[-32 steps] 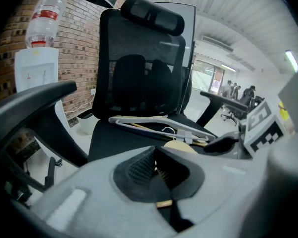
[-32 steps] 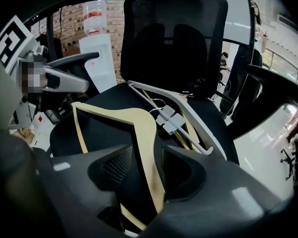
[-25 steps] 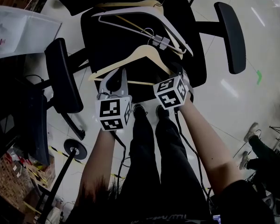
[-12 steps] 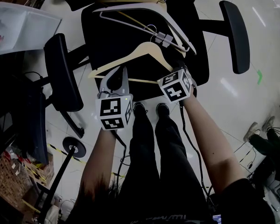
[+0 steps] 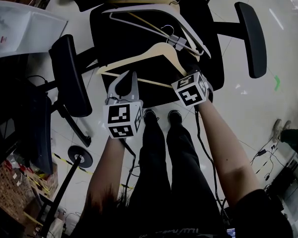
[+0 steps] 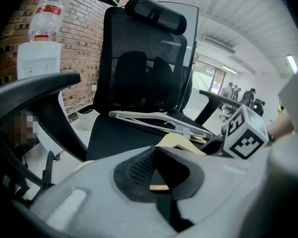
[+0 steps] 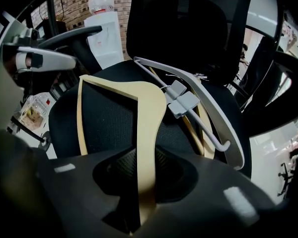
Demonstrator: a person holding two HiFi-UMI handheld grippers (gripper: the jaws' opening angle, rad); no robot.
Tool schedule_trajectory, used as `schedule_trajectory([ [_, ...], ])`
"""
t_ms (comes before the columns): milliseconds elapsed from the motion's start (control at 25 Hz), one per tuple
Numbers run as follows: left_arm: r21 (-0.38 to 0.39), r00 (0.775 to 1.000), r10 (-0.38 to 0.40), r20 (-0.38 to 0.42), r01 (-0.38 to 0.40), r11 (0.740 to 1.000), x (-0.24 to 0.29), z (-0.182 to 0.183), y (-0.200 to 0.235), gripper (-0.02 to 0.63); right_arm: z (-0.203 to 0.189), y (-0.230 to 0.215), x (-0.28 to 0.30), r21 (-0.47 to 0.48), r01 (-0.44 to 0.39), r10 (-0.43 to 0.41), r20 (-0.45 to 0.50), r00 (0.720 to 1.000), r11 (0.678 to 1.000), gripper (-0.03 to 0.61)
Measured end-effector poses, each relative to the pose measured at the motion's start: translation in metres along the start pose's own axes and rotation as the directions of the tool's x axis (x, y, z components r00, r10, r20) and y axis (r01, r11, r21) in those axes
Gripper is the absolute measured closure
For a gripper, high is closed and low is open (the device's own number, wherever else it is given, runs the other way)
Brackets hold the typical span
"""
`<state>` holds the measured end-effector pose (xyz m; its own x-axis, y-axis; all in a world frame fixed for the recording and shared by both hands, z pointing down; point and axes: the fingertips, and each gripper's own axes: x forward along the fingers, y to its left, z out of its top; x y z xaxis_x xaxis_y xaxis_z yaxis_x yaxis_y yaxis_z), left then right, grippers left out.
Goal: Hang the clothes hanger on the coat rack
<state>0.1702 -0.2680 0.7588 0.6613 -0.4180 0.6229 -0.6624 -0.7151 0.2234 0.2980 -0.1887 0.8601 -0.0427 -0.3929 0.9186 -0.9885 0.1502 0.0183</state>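
A cream wooden hanger [image 5: 149, 54] lies at the front of a black office chair seat [image 5: 119, 43]. Behind it lies a white plastic hanger [image 5: 193, 36] with a metal hook. My right gripper [image 5: 184, 73] is at the wooden hanger's right arm. In the right gripper view that arm [image 7: 149, 118] runs down between the jaws of the right gripper [image 7: 145, 182], which have just been closing and now press on it. My left gripper [image 5: 129, 78] hovers over the hanger's bottom bar near its left end, jaws together [image 6: 156, 155]. A bit of the bar shows through their gap. No coat rack is in view.
The chair's armrests [image 5: 69, 81] [image 5: 251, 38] flank the seat, and its tall backrest [image 6: 144, 58] rises behind. A water dispenser [image 6: 39, 58] stands by the brick wall. A white table edge [image 5: 20, 24] is at upper left. My legs and cables are below.
The right gripper has shifted slightly right and toward the chair along the wooden hanger's arm. The left gripper has stayed where it was.
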Motion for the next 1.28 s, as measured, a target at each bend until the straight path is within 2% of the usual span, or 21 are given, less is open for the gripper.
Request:
schedule_trajectory([
  [240,0.000,1.000,0.002,0.011,-0.002,1.000,-0.008,0.004,0.002,0.609,0.009,0.001,-0.016,-0.038,0.086,-0.084,0.061,0.995,0.996,0.483],
  [560,0.007,0.999,0.020,0.044,-0.021,1.000,-0.024,0.023,0.002,0.609,0.020,-0.002,-0.046,-0.066,0.132,-0.123,0.124,0.985,0.989,0.485],
  [840,0.002,0.993,0.042,0.106,-0.043,0.999,-0.048,0.052,-0.015,0.609,0.021,-0.017,-0.083,-0.075,0.166,-0.151,0.170,0.974,0.983,0.485],
  [1040,-0.002,0.988,0.065,0.138,-0.065,0.998,-0.070,0.067,-0.030,0.609,0.031,-0.027,-0.125,-0.083,0.193,-0.167,0.248,0.954,0.978,0.485],
  [1280,0.025,0.969,0.086,0.234,-0.094,0.995,-0.111,0.110,-0.059,0.609,0.046,-0.033,-0.191,-0.113,0.208,-0.157,0.350,0.924,0.972,0.485],
])
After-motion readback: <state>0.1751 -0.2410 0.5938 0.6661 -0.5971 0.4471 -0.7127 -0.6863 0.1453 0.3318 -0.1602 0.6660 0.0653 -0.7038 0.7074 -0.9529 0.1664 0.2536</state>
